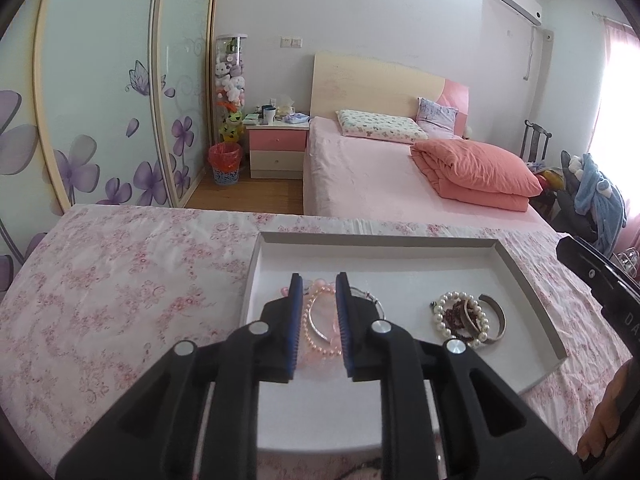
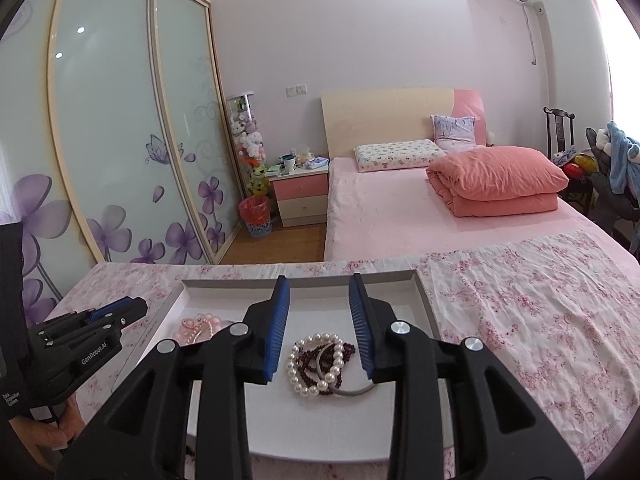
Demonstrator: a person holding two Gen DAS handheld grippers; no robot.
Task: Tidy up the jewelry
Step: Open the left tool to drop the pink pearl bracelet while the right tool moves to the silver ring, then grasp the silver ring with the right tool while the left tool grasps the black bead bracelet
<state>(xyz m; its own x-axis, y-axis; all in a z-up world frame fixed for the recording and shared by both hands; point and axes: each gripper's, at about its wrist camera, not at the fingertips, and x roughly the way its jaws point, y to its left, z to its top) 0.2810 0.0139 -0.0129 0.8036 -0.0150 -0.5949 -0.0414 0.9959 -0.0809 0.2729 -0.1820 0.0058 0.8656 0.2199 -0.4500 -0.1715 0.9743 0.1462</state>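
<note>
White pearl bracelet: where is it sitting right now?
The white pearl bracelet lies in the shallow white tray, tangled with dark red beads and a metal bangle, below the right gripper, whose jaws are open.

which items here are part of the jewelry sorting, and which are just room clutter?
Job: white tray, pearl bracelet, dark red bead bracelet, metal bangle, pink bead bracelet, left gripper, right gripper.
Clutter: folded quilt, pillows, nightstand, bin.

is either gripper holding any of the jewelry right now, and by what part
Nothing is held. The left gripper is open above the pink bead bracelet, and the right gripper is open above the white pearl bracelet; both pieces lie in the white tray.
</note>
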